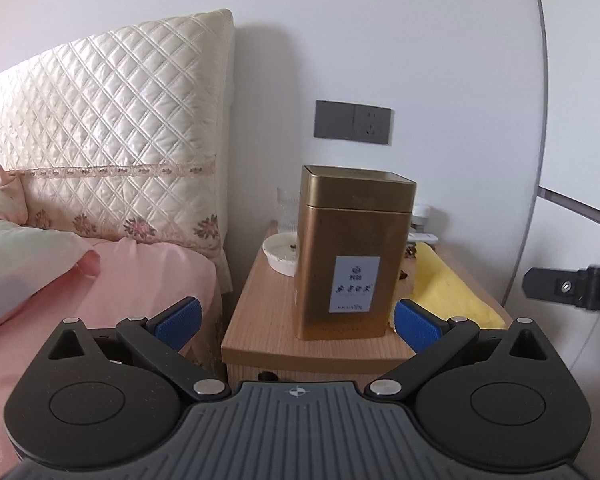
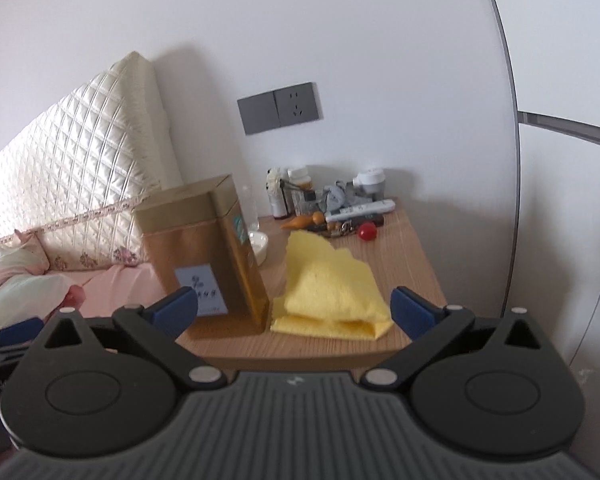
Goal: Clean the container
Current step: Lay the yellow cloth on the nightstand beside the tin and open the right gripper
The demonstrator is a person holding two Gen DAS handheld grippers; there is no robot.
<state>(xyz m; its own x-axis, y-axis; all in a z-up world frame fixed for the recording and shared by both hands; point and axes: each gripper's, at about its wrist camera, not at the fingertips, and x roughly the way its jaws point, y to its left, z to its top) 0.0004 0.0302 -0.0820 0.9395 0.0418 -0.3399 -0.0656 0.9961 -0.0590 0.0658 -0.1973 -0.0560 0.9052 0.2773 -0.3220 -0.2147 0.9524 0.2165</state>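
A gold rectangular tin [image 1: 350, 252] with a lid and a white label stands upright on the wooden nightstand [image 1: 268, 336]; it also shows in the right wrist view [image 2: 208, 256]. A folded yellow cloth [image 2: 328, 292] lies to its right, also seen in the left wrist view [image 1: 452, 292]. My left gripper [image 1: 298, 322] is open and empty, just short of the tin, its blue pads [image 1: 180, 320] wider than the tin. My right gripper [image 2: 294, 310] is open and empty, in front of the cloth and the nightstand's front edge.
A white dish [image 1: 280, 256] and a clear glass sit behind the tin. Small bottles [image 2: 296, 196], a remote [image 2: 360, 210] and a red ball [image 2: 367, 232] crowd the back of the nightstand. A bed with pink sheets [image 1: 140, 280] and a quilted headboard is at the left. A wall socket [image 1: 354, 122] is above.
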